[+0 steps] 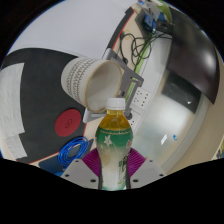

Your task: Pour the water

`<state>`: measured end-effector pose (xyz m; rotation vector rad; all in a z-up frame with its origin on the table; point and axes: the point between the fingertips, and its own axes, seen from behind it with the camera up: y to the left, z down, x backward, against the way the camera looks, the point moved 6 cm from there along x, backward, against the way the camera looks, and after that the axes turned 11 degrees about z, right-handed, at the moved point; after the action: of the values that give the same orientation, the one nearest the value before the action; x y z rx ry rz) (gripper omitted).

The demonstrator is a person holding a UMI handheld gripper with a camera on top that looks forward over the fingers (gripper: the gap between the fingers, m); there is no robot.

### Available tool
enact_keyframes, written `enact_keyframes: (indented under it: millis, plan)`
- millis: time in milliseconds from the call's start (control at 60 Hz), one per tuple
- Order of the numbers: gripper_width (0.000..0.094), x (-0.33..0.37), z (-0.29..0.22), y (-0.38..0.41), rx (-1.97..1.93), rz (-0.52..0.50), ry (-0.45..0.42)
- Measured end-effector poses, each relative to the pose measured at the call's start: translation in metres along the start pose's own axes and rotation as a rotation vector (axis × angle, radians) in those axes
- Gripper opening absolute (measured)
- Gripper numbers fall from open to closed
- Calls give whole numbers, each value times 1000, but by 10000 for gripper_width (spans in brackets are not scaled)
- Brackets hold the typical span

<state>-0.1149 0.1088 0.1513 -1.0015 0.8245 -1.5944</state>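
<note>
Bottle (115, 140) with white cap, yellow-green drink, green label stands upright between fingers (92, 160), pink pads pressing both sides: gripper (114, 172) pinching bottle. White paper cup (88, 78) beyond bottle, tipped on its side, mouth toward bottle. Gripper faces forward, roughly level, over pale tabletop (165, 125). Blue cable coil (70, 150) beside left finger. Round dark red object (66, 122) nearby. Tangled wires (135, 45) farther back.
</note>
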Motion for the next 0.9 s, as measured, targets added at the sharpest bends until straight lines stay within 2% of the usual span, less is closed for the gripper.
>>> enact_keyframes:
  millis: [183,350,517,667,683,717,900]
  plan:
    - [311,-8,-5,-8,155,20,-4]
    - [312,-1,-12,-8,68,2,-28]
    - [328,15,-14,-16,-459,-97,-39]
    - [327,25,-7,-39,-1068,-144,-55]
    - [327,39,-14,-48,-1128,-127,-33]
    - [329,32,-5,-52,-1265,-151,-71]
    - [328,17,9,-47,-1826,-211,-76]
